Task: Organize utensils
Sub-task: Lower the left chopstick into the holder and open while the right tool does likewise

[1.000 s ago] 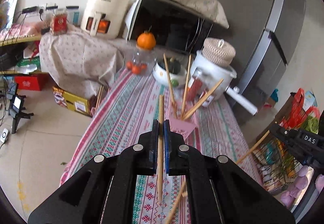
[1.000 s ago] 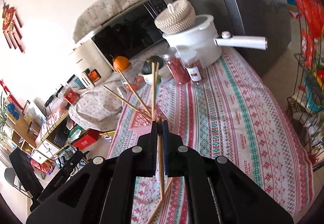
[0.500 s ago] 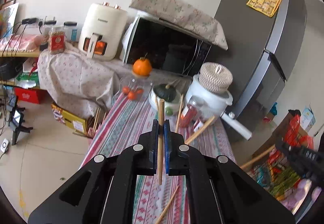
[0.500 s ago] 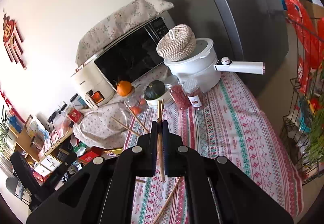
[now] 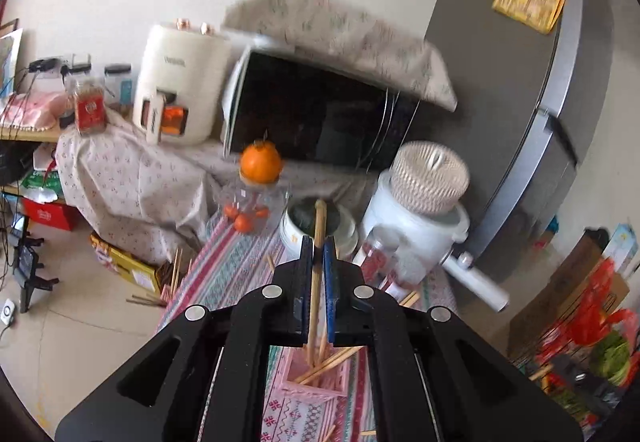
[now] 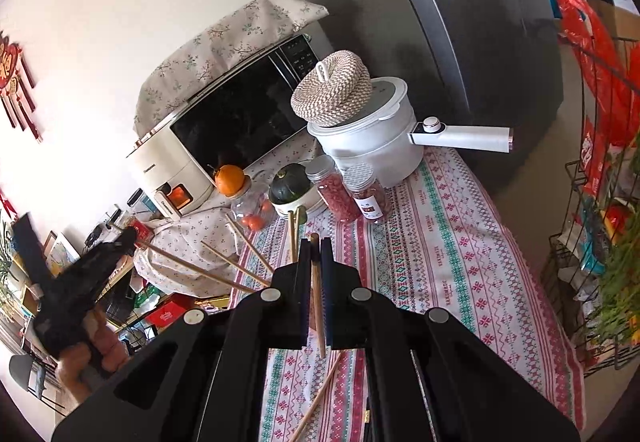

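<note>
A: Left wrist view first: our left tool [image 5: 316, 266] has its jaws pinched tight on a pale wooden chopstick [image 5: 317, 242], which stands nearly upright between the blue pads.

B: Below it we see the pink square utensil holder [image 5: 312, 382] on the desk with the striped patterned cloth [image 5: 240, 266], and several more wooden sticks [image 5: 332, 362] lean inside that holder.

A: In the right wrist view, our right tool [image 6: 315, 258] is likewise clamped on a second wooden chopstick [image 6: 317, 302], its lower end hanging free above the cloth.

B: Another loose chopstick [image 6: 320, 398] lies on the cloth near the desk's front edge. At the far edge we see the white electric pot with the woven lid [image 6: 360, 122], two clear jars of red contents [image 6: 348, 194] and a dark green squash in a white bowl [image 6: 290, 182].

A: Our left tool also shows at the left of that view, over the desk's left edge.
</note>
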A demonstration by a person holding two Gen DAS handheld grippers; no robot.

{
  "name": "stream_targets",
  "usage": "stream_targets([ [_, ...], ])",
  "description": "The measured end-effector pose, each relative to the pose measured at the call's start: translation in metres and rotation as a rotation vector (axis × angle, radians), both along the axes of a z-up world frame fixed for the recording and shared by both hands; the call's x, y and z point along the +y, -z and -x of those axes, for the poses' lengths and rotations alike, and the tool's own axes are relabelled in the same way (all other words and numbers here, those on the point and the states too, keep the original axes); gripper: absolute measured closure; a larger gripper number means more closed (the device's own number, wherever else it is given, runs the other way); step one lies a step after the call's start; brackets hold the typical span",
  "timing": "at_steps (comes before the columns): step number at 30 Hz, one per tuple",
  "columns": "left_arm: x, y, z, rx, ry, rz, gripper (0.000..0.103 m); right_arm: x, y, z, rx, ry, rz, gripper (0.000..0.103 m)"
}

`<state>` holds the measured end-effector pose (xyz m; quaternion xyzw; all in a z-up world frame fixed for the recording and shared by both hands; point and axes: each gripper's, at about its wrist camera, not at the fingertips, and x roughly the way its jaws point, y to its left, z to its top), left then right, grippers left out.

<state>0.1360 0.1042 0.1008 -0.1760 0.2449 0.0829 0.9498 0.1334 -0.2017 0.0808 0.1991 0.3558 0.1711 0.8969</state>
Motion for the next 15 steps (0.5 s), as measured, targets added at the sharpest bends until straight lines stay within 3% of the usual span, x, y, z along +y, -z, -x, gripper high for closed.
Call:
stream_targets([
  [3, 0.008, 0.012, 0.007, 0.010, -0.010, 0.045, 0.098, 0.000, -0.002, -0.003, 0.001, 0.003, -0.004, 0.098],
  [9, 0.026, 0.025, 0.047, 0.010, -0.049, 0.056, 0.094, 0.007, -0.018, -0.005, -0.018, -0.001, -0.019, 0.098],
  [15, 0.042, 0.084, 0.086, 0.114, -0.066, 0.116, 0.090, 0.030, -0.041, -0.018, -0.059, 0.011, -0.023, 0.098],
])
